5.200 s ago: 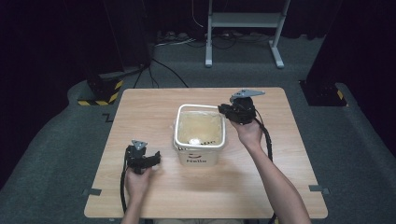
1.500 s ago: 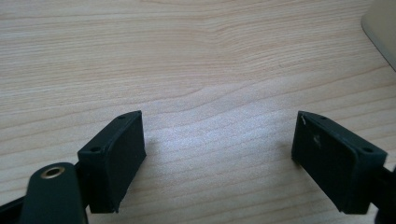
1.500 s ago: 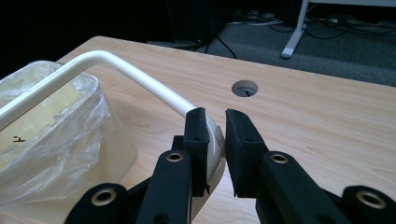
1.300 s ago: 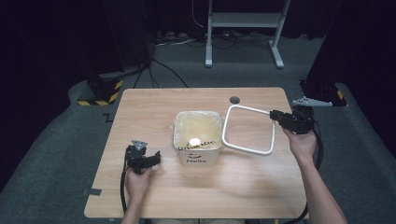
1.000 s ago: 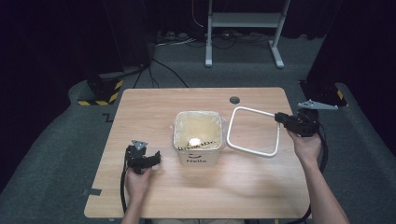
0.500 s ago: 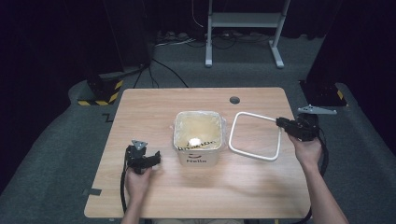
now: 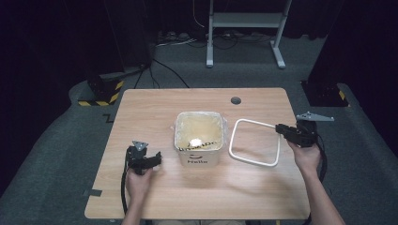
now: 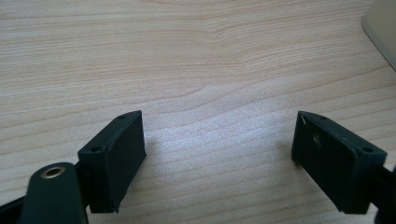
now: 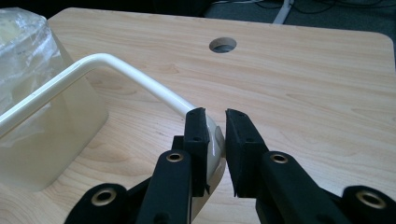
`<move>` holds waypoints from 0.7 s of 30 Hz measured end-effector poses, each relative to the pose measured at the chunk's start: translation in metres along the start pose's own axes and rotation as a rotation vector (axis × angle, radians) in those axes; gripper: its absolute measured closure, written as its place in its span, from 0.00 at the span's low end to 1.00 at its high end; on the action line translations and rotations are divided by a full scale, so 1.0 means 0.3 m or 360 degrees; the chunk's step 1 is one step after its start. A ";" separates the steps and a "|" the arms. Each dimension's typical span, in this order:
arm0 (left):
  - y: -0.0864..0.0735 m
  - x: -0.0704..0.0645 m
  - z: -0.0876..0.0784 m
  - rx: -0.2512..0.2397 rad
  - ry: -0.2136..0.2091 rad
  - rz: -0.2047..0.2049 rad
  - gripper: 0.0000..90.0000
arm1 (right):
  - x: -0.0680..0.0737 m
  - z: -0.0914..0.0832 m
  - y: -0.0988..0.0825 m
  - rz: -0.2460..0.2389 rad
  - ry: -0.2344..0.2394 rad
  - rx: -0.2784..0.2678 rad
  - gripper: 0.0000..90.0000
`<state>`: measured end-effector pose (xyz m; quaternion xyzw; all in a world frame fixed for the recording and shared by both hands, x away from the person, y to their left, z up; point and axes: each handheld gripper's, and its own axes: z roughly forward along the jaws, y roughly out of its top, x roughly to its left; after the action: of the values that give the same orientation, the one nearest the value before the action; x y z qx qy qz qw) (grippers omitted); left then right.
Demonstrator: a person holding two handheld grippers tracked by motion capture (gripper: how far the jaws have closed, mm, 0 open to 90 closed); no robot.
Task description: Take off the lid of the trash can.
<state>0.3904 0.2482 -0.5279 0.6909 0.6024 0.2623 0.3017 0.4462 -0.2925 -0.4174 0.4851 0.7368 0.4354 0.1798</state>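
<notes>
A white square ring frame [image 7: 253, 160] lies nearly flat just above the table, to the right of the cream bin [image 7: 199, 157]. My right gripper [image 7: 280, 128] is shut on the ring's right side. In the right gripper view the ring [image 9: 116, 70] runs from between the right gripper's [image 9: 215, 122] pads out to the left past the bin [image 9: 42, 140]. A clear plastic liner and a small white lump [image 7: 195, 141] are in the bin. My left gripper [image 7: 158, 158] rests on the table left of the bin, open, with bare wood between the left gripper's [image 8: 219, 144] jaws.
The wooden table [image 7: 155, 112] has a round cable hole [image 7: 235, 100] at its far edge. The bin's corner [image 8: 383, 23] stands just ahead of the left gripper. A metal stand [image 7: 244, 28] and cables lie on the floor beyond the table.
The right gripper has carried the ring from the bin's rim out to the right and lowered it toward the table. The left gripper has stayed put.
</notes>
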 end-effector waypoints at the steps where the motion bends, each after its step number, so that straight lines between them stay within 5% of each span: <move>1: 0.000 0.000 0.000 0.0001 0.0001 -0.0002 0.20 | -0.002 0.003 -0.004 0.0001 0.0000 0.0004 0.88; 21: 0.000 0.000 0.000 0.0001 0.0001 -0.0002 0.20 | -0.002 0.053 -0.077 -0.0006 -0.0031 0.0063 0.88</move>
<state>0.3903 0.2481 -0.5279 0.6906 0.6029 0.2621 0.3015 0.4445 -0.2890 -0.4451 0.4914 0.7443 0.4158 0.1780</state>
